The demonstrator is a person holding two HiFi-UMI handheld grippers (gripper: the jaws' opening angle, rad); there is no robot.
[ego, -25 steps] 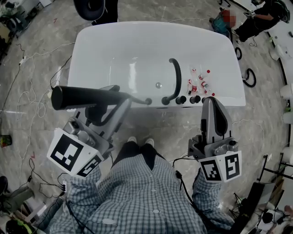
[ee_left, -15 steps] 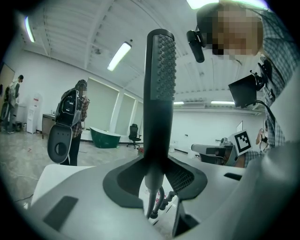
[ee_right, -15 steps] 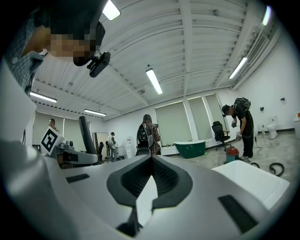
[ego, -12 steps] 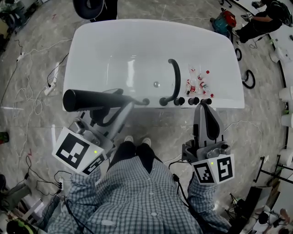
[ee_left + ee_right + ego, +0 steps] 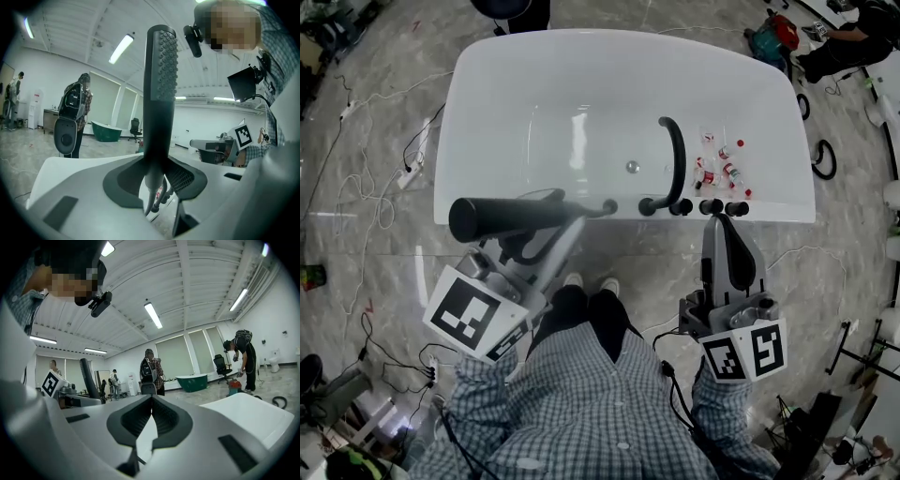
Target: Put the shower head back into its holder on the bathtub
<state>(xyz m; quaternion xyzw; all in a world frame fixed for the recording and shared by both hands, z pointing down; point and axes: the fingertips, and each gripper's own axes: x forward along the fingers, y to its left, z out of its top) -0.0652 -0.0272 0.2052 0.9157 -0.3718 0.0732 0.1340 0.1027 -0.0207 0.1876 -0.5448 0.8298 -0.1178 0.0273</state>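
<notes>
My left gripper (image 5: 563, 221) is shut on the handle of the black shower head (image 5: 508, 217), which lies level just in front of the white bathtub's (image 5: 487, 84) near rim. In the left gripper view the shower head (image 5: 161, 79) stands upright between the jaws of that gripper (image 5: 154, 180), nozzle studs showing, with its hose (image 5: 155, 202) hanging below. A curved black spout (image 5: 677, 159) and a row of black knobs (image 5: 710, 206) sit on the near rim. My right gripper (image 5: 723, 223) is shut and empty, pointing at those knobs; in its own view the right gripper (image 5: 151, 400) has its jaws touching.
Several small bottles (image 5: 721, 165) lie inside the tub by the knobs. Cables (image 5: 366, 178) trail across the marble floor at the left. A person (image 5: 853, 37) crouches at the far right. Another person (image 5: 75, 119) stands beyond the tub.
The shower head's thick end has shifted right and a little nearer with my left gripper. The right gripper has barely moved.
</notes>
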